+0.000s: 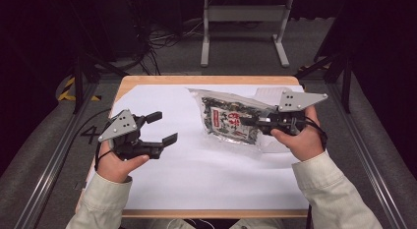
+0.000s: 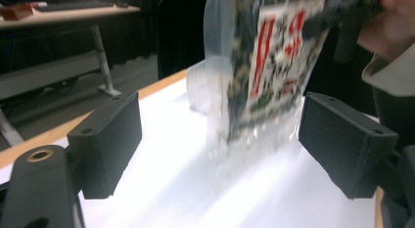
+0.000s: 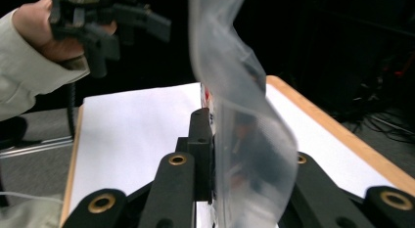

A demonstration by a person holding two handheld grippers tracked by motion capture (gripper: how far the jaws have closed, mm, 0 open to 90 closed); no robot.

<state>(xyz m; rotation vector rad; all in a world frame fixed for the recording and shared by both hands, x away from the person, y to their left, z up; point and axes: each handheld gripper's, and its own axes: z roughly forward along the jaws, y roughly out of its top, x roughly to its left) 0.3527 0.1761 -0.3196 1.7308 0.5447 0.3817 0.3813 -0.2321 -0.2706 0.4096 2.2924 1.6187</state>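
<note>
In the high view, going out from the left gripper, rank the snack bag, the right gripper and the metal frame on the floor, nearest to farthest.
From the left gripper:
1. Snack bag, mid-table, to its right.
2. Right gripper, clamped on the bag's right side.
3. Metal frame, on the floor beyond the table's far edge.

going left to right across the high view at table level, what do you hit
left gripper, jaws open → bare white sheet → clear snack bag with the red and white label → right gripper, shut on the bag's right side
</note>
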